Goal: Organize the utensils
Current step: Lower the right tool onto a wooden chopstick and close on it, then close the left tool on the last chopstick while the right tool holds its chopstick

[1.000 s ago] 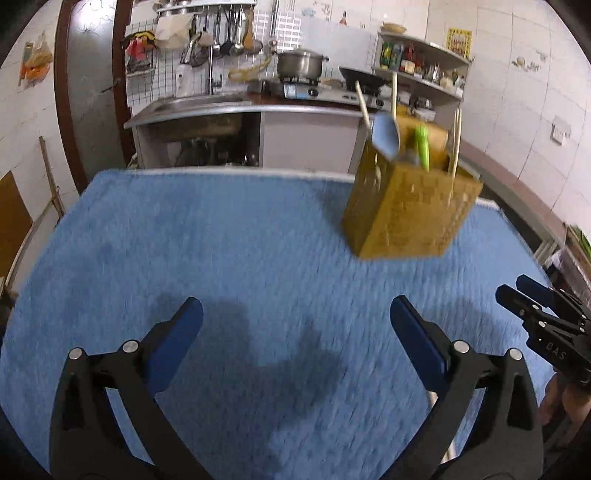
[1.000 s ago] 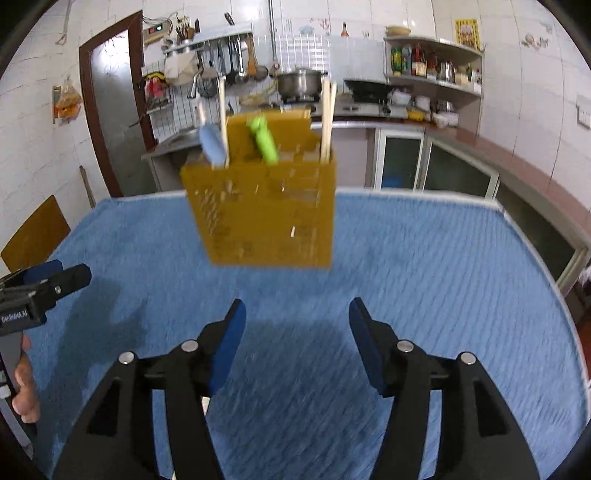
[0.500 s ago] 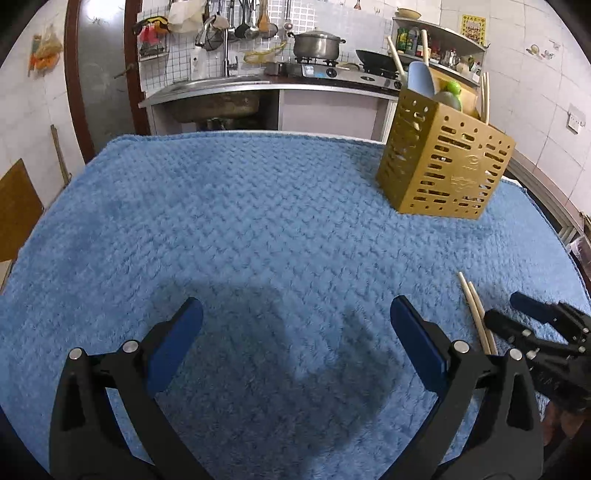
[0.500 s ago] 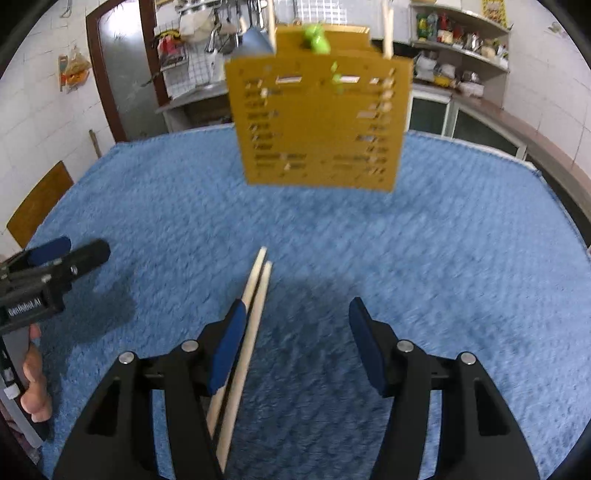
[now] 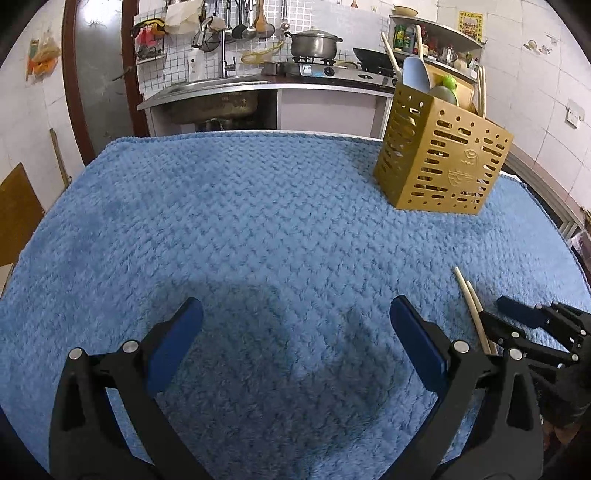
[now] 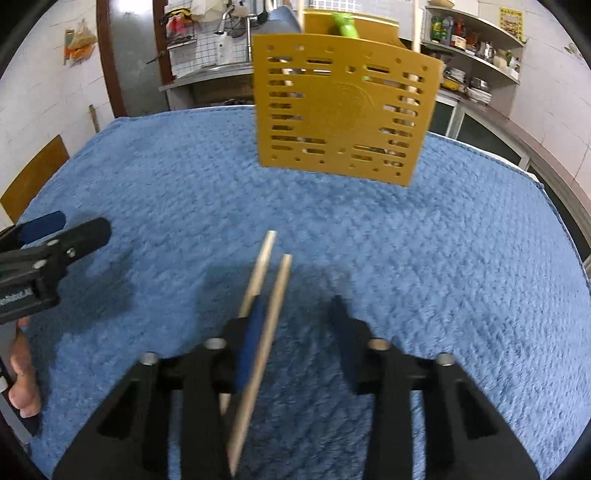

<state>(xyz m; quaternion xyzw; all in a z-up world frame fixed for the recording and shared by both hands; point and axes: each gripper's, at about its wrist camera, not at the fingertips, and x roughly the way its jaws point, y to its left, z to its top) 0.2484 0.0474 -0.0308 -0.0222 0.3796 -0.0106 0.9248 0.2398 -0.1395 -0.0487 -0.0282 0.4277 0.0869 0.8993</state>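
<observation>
A yellow slotted utensil holder [image 5: 441, 162] stands at the far right of the blue towel; it holds chopsticks, a blue spoon and a green utensil. It fills the top of the right wrist view [image 6: 347, 107]. Two wooden chopsticks [image 6: 264, 306] lie on the towel at my right gripper [image 6: 295, 325], which is open; one stick runs between the fingers, the other under the left finger [image 6: 251, 347]. The chopsticks [image 5: 472, 306] also show in the left wrist view beside the right gripper [image 5: 517, 325]. My left gripper [image 5: 295, 332] is open and empty over the towel.
The blue towel [image 5: 240, 221] covers the table. Behind it are a sink counter [image 5: 221, 88], a stove with a pot [image 5: 314, 44] and shelves [image 5: 443, 33]. The left gripper [image 6: 48, 236] shows at the left edge of the right wrist view.
Both grippers have come down toward the towel. The chopsticks came into view and the right gripper moved forward over them, its fingers now narrower. The left gripper stays open.
</observation>
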